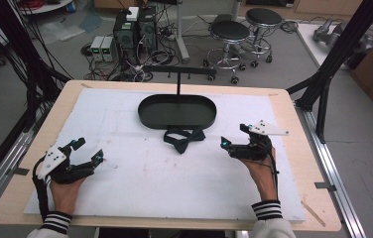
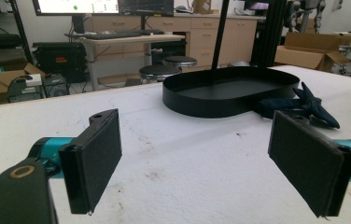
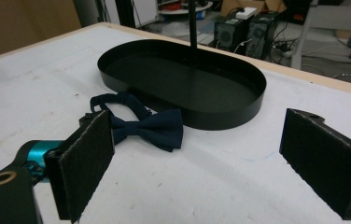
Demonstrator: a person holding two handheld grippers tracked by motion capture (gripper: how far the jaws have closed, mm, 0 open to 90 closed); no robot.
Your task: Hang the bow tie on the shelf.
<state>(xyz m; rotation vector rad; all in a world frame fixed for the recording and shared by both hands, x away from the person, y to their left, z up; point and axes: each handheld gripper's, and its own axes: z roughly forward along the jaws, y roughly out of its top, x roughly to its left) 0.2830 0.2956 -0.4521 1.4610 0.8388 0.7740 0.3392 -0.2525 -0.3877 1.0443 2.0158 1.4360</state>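
The left tongs rest low on the tabletop, jaws spread wide, hand behind, aimed forward-right. Between both tongs, slightly ahead, the bow tie lies flat, its long axis running crosswise, touching the black tray beyond. The right tongs, likewise spread and empty, point inward toward it.

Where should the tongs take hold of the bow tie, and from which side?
Probably at the centre knot of the bow tie, coming down from above: it lies flat on the white mat, its strap looping toward the black tray, and the knot is its narrowest, thickest part. The right tongs sit nearer.
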